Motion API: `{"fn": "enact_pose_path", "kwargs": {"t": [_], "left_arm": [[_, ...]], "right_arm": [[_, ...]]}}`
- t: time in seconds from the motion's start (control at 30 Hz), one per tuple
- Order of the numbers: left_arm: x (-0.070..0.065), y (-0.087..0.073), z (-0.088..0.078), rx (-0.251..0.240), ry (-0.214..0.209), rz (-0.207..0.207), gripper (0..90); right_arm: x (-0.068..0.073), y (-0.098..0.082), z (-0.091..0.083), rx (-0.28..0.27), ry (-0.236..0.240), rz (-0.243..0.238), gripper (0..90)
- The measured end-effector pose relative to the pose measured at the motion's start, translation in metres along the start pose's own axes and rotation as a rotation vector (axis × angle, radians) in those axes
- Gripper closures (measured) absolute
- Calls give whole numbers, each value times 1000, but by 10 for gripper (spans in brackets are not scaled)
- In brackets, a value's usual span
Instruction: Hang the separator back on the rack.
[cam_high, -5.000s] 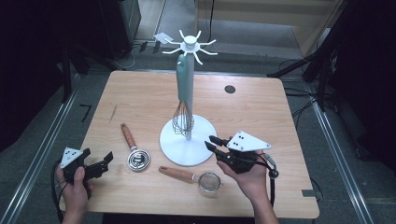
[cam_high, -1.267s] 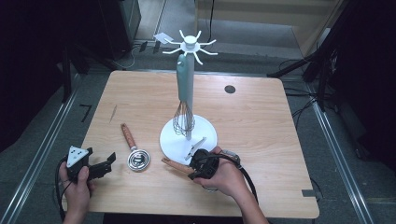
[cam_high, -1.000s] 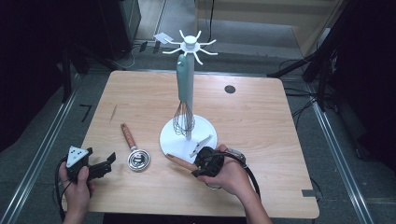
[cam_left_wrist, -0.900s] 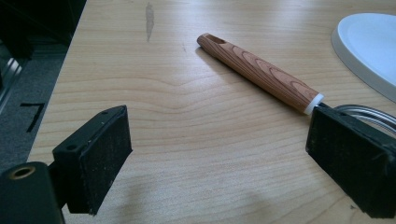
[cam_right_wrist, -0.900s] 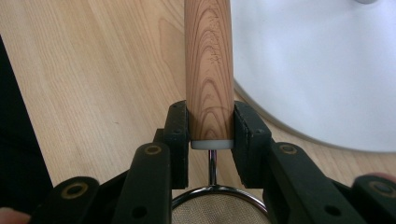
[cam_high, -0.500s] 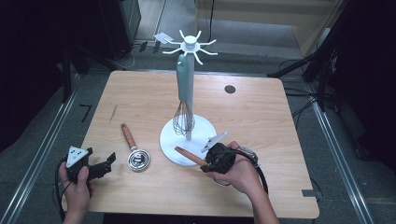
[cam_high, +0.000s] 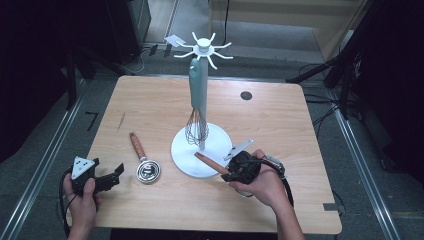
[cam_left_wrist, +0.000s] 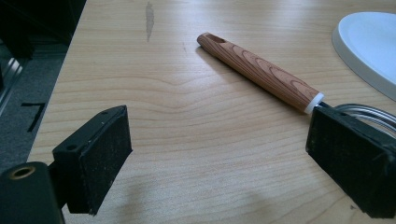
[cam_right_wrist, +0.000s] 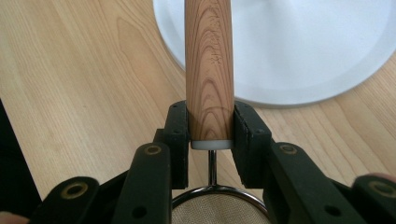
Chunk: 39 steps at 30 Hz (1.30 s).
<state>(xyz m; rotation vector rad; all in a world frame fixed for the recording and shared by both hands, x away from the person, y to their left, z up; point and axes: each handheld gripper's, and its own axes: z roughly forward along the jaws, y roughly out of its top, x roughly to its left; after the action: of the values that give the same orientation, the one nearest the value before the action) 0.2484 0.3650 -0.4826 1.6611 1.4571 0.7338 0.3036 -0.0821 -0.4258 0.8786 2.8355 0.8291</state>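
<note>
Right gripper view, gripper (cam_right_wrist: 210, 135) clamping strainer handle (cam_right_wrist: 208, 65), mesh visible

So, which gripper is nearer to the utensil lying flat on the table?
Left. The left gripper sits open just beside the utensil, without touching it. The right gripper is farther away, past the white base, clamped on a strainer.

Even overhead light falls on the bench (cam_high: 150, 100) in the high view, leaving the wood bright while the floor and the corners around it sink into near black. Shadows under the things are short and soft, and the white stand base (cam_right_wrist: 299, 46) looks slightly washed out. Both gripper views are sharp up close, with mild stretching toward their edges.
</note>
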Motion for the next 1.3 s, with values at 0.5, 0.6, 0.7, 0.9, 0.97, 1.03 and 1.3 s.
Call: {"fn": "enact_pose_path", "kwargs": {"t": [0.5, 0.6, 0.7, 0.9, 0.97, 1.03, 1.3], "left_arm": [[0, 0, 0, 3, 0, 7, 69], [0, 0, 0, 2, 0, 4, 69], [0, 0, 0, 1, 0, 3, 69], [0, 0, 0, -1, -1, 4, 69], [0, 0, 0, -1, -2, 3, 69], [0, 0, 0, -1, -2, 2, 69], [0, 0, -1, -2, 0, -1, 69]], "right_arm": [[-19, -16, -24, -63, -47, 48, 708], [-22, -18, -28, -78, -62, 55, 708], [-24, -20, -31, -97, -78, 59, 708], [-27, -23, -36, -131, -115, 77, 708], [-27, -24, -38, -142, -118, 89, 708], [-28, -25, -40, -155, -123, 93, 708], [-31, -27, -51, -234, -159, 138, 709]]}}
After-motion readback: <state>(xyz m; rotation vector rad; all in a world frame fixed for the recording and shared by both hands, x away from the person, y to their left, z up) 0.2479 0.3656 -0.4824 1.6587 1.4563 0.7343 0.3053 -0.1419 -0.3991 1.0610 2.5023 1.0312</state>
